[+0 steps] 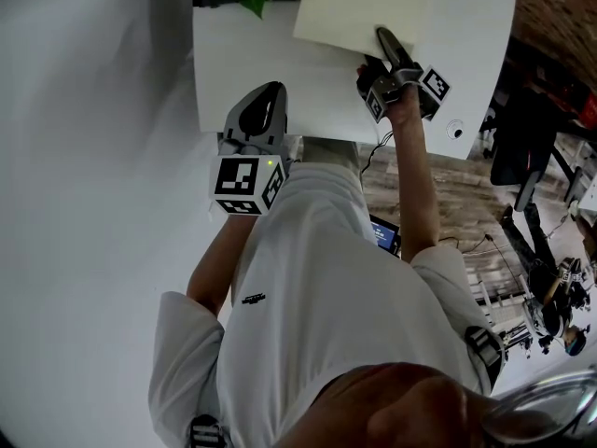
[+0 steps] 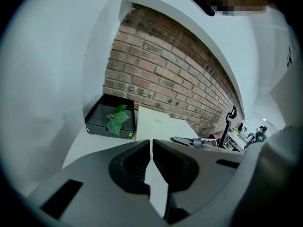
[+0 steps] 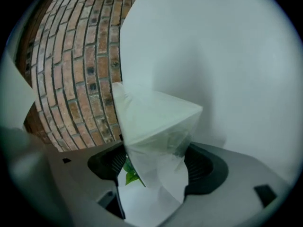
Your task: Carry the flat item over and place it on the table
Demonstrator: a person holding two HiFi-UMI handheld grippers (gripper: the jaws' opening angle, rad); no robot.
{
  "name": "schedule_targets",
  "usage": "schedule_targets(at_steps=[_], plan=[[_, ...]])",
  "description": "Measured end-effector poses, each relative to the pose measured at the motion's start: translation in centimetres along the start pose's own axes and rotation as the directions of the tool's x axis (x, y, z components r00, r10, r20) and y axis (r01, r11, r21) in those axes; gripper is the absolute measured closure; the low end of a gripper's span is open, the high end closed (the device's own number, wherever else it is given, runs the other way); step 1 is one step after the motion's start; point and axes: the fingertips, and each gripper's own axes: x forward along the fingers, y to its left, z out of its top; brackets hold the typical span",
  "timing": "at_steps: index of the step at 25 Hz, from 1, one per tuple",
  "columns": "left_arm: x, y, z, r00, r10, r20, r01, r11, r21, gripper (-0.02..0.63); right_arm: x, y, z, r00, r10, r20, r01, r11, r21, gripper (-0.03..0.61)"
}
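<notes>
The flat item (image 1: 364, 7) is a pale cream board lying on the white table (image 1: 261, 73), toward its far right. My right gripper (image 1: 387, 45) reaches over the table onto the board's near edge. In the right gripper view a corner of the board (image 3: 151, 122) stands between the wide jaws of that gripper (image 3: 154, 167), with a gap showing beside the left pad; it is open. My left gripper (image 1: 270, 91) hangs at the table's front edge, shut and empty (image 2: 151, 145). From the left gripper view the board (image 2: 158, 126) lies flat, with the right gripper (image 2: 187, 140) at its near edge.
A black box with green leaves (image 2: 111, 117) sits at the table's far left corner, just left of the board. A brick wall (image 2: 180, 79) runs behind the table. A black office chair (image 1: 522, 147) and other gear stand on the wooden floor to the right.
</notes>
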Motion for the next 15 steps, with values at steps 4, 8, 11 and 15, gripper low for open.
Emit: schedule_targets(at_steps=[4, 8, 11, 15], plan=[[-0.4, -0.4, 0.0, 1.0, -0.006, 0.003, 0.006, 1.0, 0.006, 0.58, -0.4, -0.8, -0.4, 0.998, -0.068, -0.004, 0.068, 0.998, 0.017, 0.218], [-0.7, -0.6, 0.2, 1.0, -0.012, 0.009, 0.012, 1.0, 0.013, 0.58, -0.8, -1.0, -1.2, 0.997, -0.071, -0.015, 0.072, 0.996, 0.045, 0.218], [-1.1, -0.5, 0.2, 1.0, -0.015, 0.015, 0.015, 1.0, 0.018, 0.58, -1.4, -0.9, -1.7, 0.998, -0.059, -0.003, 0.059, 0.997, 0.053, 0.218], [-1.7, -0.8, 0.4, 1.0, -0.02, 0.023, 0.019, 1.0, 0.023, 0.58, -2.0, -0.5, -2.0, 0.999, -0.05, 0.01, 0.049, 0.998, 0.042, 0.218]])
